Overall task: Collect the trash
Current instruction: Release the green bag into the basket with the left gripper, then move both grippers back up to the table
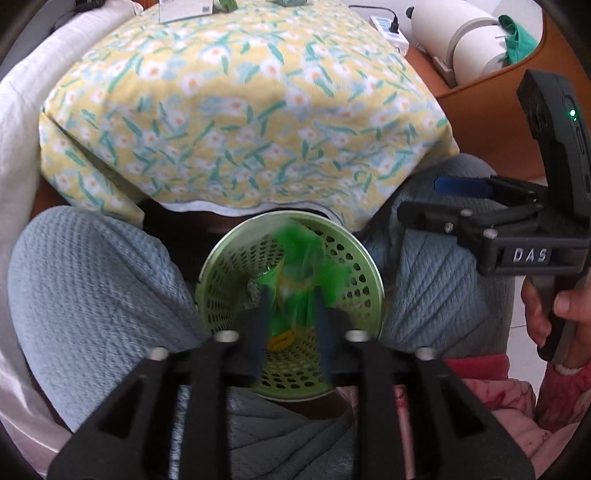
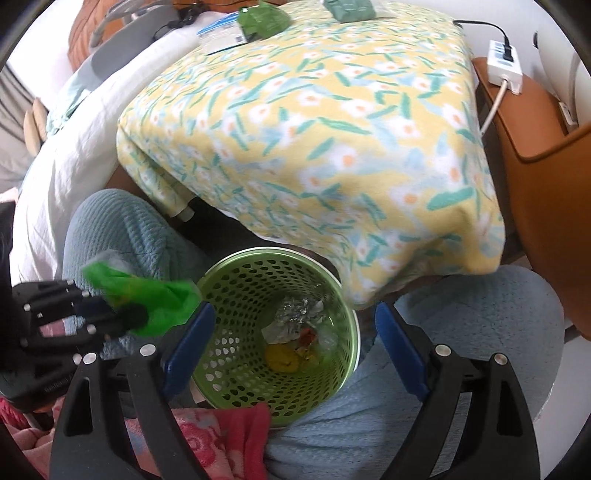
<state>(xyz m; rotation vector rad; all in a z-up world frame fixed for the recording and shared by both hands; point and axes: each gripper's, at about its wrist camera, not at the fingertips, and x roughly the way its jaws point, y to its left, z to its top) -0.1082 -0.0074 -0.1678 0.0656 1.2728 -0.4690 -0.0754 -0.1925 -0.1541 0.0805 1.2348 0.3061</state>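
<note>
One green wrapper (image 2: 147, 302) is held pinched in the fingers of the left gripper (image 1: 291, 325), just above and beside the rim of the green perforated basket (image 2: 343, 295), which is wedged between the knees below the flower-cloth tabletop (image 2: 314, 122). The right gripper (image 2: 291, 350) hangs over the basket with fingers spread wide, nothing between them. Foil and yellow scraps (image 2: 295, 332) are already lodged at the basket bottom. Risks noted: the light wrapper may cling to a finger pad or drift outside the rim onto the lap if released too far to the side; the unfixed basket may be tipped if struck. More green packets (image 2: 260, 20) remain on the tabletop's far edge.
</note>
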